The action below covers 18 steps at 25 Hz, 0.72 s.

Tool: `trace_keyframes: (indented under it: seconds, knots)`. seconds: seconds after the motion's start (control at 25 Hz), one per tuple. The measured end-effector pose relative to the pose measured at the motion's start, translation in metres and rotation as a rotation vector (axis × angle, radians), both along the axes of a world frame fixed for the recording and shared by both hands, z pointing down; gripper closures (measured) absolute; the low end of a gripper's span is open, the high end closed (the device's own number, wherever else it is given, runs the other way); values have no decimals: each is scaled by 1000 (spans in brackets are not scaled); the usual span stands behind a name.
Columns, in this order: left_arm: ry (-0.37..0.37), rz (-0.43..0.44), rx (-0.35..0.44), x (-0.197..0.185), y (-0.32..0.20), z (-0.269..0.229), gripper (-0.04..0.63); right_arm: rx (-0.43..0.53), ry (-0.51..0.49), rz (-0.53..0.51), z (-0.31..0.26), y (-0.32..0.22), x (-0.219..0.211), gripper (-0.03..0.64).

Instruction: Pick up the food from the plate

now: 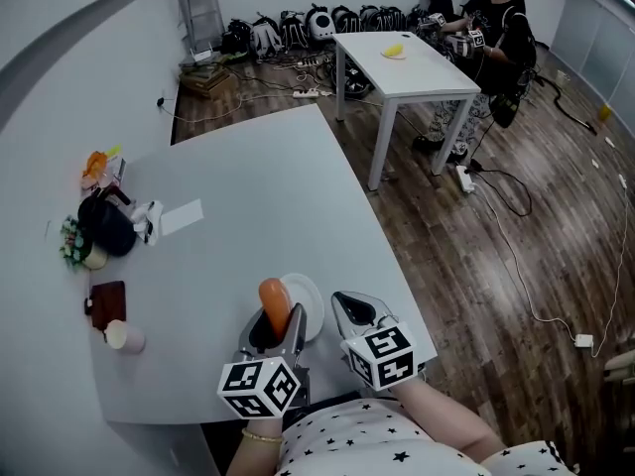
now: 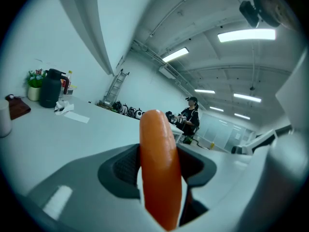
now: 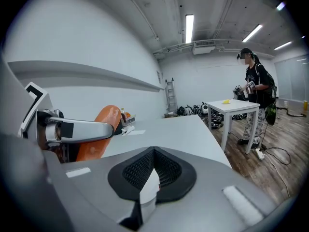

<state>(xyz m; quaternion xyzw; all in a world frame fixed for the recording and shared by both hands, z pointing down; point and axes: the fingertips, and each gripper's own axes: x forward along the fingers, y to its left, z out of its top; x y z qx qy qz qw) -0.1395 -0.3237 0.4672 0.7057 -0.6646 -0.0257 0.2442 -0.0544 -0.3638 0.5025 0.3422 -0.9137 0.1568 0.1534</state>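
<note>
An orange sausage (image 1: 275,305) stands between the jaws of my left gripper (image 1: 273,327), which is shut on it. In the left gripper view the sausage (image 2: 159,168) rises upright between the dark pads (image 2: 123,170), its rounded tip well above them. A small white plate (image 1: 308,300) lies on the grey table (image 1: 258,186) just right of the sausage, with nothing else visible on it. My right gripper (image 1: 352,310) is beside the plate's right edge, shut and holding nothing (image 3: 152,175). From the right gripper view the sausage (image 3: 99,139) shows at left behind the left gripper's finger (image 3: 77,129).
At the table's left edge stand a black kettle (image 1: 104,228), a potted plant (image 1: 71,241), a brown pouch (image 1: 107,300) and a white cup (image 1: 124,337). A paper slip (image 1: 182,216) lies nearby. A person (image 1: 496,28) stands at a second white table (image 1: 402,62). Cables cross the wooden floor.
</note>
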Motion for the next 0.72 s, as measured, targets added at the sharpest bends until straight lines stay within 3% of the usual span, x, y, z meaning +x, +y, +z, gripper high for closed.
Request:
trace_keyframes:
  seconds: [0.72]
  knots:
    - [-30,6,-15,2,-5,5,377,33,-9,4,-10,-3,1,618]
